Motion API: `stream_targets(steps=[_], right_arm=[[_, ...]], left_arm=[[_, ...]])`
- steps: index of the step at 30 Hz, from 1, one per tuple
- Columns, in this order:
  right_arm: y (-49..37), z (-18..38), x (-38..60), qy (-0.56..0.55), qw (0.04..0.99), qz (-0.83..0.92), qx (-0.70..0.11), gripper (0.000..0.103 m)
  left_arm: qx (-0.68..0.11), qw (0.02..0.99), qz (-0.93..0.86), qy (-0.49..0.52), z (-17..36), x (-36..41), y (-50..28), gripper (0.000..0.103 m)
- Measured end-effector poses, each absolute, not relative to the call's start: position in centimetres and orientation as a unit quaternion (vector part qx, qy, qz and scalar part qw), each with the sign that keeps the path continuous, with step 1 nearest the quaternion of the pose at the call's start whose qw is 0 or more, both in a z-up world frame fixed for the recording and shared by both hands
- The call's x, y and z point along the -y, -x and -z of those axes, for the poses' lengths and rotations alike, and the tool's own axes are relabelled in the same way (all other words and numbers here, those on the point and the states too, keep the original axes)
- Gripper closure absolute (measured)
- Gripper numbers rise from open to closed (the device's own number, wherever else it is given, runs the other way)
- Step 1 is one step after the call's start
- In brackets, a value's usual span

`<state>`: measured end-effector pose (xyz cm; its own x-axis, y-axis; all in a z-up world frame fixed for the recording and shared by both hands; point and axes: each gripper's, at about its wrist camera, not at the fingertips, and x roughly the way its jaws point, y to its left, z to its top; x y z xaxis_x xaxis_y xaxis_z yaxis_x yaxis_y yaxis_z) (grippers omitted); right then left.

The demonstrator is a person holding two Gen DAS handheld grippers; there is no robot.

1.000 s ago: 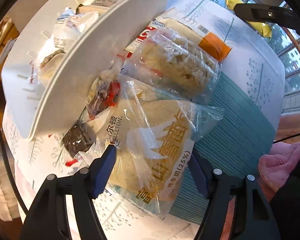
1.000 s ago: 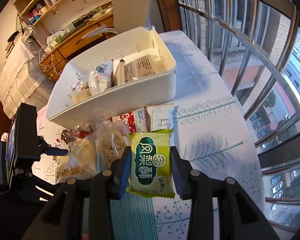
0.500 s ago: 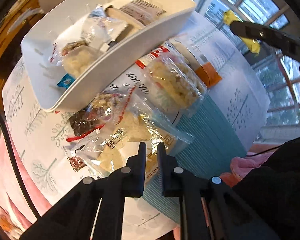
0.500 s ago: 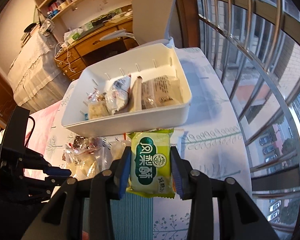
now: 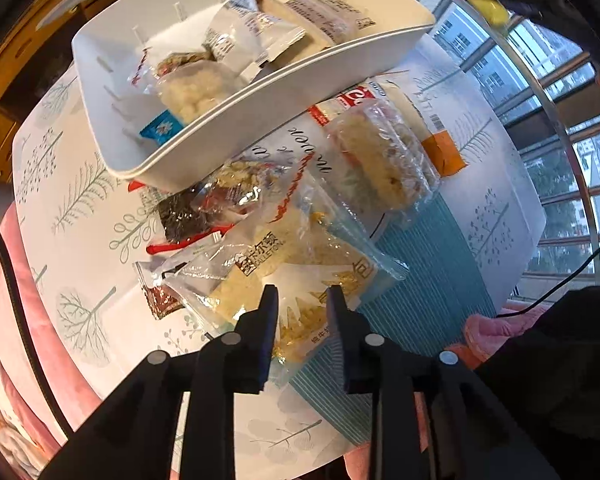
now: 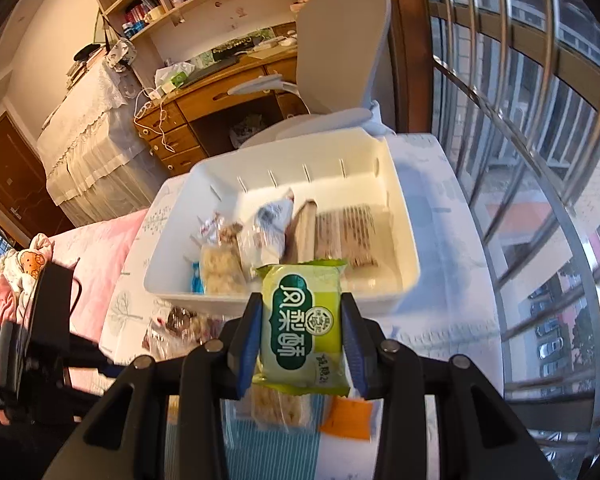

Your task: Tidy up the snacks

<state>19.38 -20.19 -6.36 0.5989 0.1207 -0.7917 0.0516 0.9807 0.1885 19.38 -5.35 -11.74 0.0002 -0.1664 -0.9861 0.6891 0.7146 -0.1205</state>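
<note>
The right tool [image 6: 302, 330] is clamped on a green and yellow plastic snack packet [image 6: 303, 328], held clear of the counter [image 6: 432, 328]; just beyond its fingertips sits the white rectangular plastic bin [image 6: 388, 296], already holding several wrapped snacks. The left tool [image 5: 302, 300] has just been opening a little after closing; its jaws stand narrowly apart above a clear bag of pale bread with printed lettering [image 5: 296, 276]; whether the pads pinch the film I cannot tell.

By my reading the sorting is partway done: several packets are binned, one is in transit, and a heap ahead of the left tool is left.

The left wrist view alone shows that heap plainly: a clear-wrapped rice cracker block [image 5: 380, 160] and a dark red-edged packet [image 5: 188, 216] beside the bin's near wall. The right wrist view alone shows the bin's free floor beyond the packet.
</note>
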Motion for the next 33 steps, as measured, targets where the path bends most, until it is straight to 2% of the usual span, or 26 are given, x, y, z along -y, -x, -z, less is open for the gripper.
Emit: stream_targets(steps=[6,8,10,12,14,15,24,33], right_arm=[[-23.0,7.0,20.4,-0.096,0.889,-0.030,-0.446,0.065],[-23.7,7.5,20.5,-0.097,0.887,-0.034,-0.449,0.065],[-24.3,7.9,20.6,-0.099,0.885,-0.035,-0.453,0.065],[-24.8,8.4,20.9,-0.109,0.882,-0.037,-0.458,0.062],[-25.0,8.9,21.1,-0.125,0.876,-0.040,-0.465,0.050],[-25.1,9.3,21.3,-0.134,0.872,-0.040,-0.469,0.049],[-23.1,10.8,22.3,-0.205,0.850,-0.029,-0.484,0.048],[-18.6,12.0,21.6,-0.226,0.853,0.036,-0.469,0.048]], left_arm=[[-0.643,0.688,0.283,-0.182,12.7,4.3,-19.2,0.072],[-0.644,0.691,0.276,-0.175,12.9,4.0,-19.0,0.065],[-0.642,0.696,0.269,-0.176,13.1,3.8,-18.8,0.049],[-0.636,0.701,0.269,-0.176,13.1,3.7,-18.5,0.047],[-0.632,0.706,0.263,-0.180,13.1,3.7,-18.2,0.042],[-0.630,0.708,0.259,-0.186,13.1,3.8,-18.1,0.041],[-0.625,0.701,0.265,-0.221,13.4,4.1,-17.9,0.040],[-0.640,0.664,0.304,-0.241,14.1,3.6,-18.2,0.031]])
